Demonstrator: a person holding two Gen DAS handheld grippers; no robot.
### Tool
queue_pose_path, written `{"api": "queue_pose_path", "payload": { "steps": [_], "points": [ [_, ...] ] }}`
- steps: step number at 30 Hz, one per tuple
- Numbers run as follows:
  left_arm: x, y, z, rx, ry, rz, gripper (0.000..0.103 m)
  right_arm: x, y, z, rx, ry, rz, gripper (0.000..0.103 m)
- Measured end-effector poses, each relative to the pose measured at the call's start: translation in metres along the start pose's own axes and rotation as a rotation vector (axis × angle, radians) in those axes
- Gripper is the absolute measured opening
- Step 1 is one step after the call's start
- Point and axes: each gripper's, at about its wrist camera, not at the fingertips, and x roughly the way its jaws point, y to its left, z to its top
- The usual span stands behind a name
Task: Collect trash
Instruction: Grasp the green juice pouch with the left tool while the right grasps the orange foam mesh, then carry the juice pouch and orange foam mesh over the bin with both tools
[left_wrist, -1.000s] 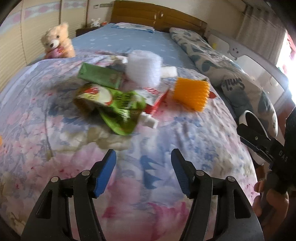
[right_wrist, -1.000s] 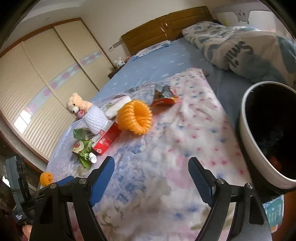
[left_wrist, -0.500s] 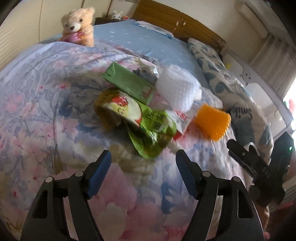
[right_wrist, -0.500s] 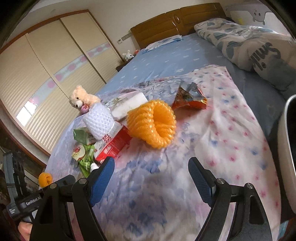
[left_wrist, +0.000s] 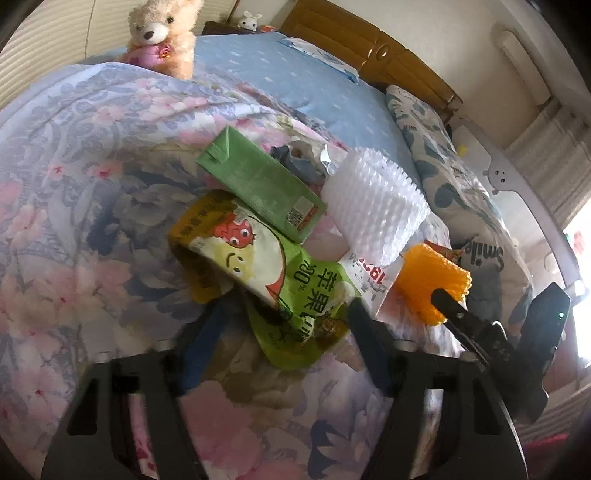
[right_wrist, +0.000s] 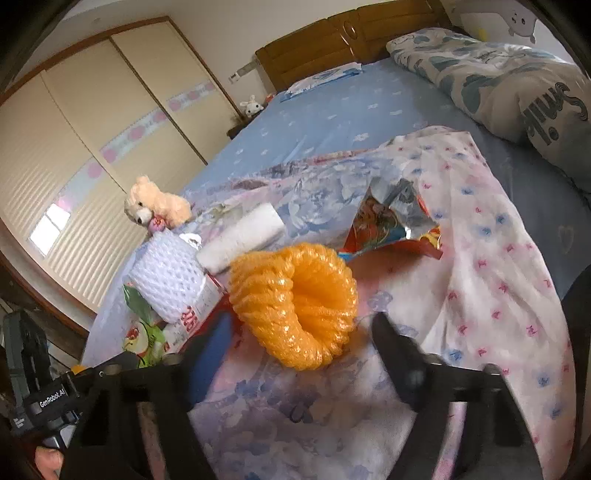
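**A:** Bedroom, mid-cleanup: how should the two claws take their pieces of trash?

**B:** The left claw (left_wrist: 284, 325) straddles the lower end of the green pouch (left_wrist: 266, 273) on the flowered quilt (left_wrist: 74, 184). Its jaws have just been closing, yet the pads do not press the pouch. Best to pinch only the thin film and keep clear of the quilt underneath.

**A:** And the right?

**B:** The right claw (right_wrist: 299, 332) frames the orange foam net (right_wrist: 295, 306). Its jaws have also been closing, with the net between them but not squeezed. A gentle bite on the near rim should do; the mesh looks soft and springy.

**A:** How does the trash look?

**B:** The pouch is flat, crumpled and glossy, half under a green carton (left_wrist: 258, 184). The net is a rolled tube, its mouth facing the right camera, just beside a white foam net (right_wrist: 166, 280) and a torn foil wrapper (right_wrist: 391, 218).
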Motion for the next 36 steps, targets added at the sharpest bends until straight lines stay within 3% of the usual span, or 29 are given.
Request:
{"api": "queue_pose_path", "payload": {
  "steps": [1, 3, 9, 22, 36],
  "points": [
    [0.002, 0.0, 0.001, 0.006, 0.007, 0.001, 0.034, 0.001, 0.0, -0.001, -0.001, 0.004, -0.01, 0.047],
    [0.001, 0.0, 0.0, 0.014, -0.001, -0.006, 0.028, -0.002, 0.0, -0.005, -0.004, -0.006, -0.011, 0.039],
    [-0.013, -0.003, -0.01, 0.078, -0.029, 0.009, 0.021, -0.019, 0.001, -0.016, -0.016, -0.017, -0.003, 0.028],
    [-0.054, -0.049, -0.05, 0.271, -0.052, -0.09, 0.018, -0.078, -0.003, -0.044, -0.005, -0.066, 0.003, 0.027],
    [-0.056, -0.12, -0.101, 0.467, 0.001, -0.181, 0.018, -0.141, -0.031, -0.073, 0.031, -0.129, -0.05, 0.027]
  ]
}}
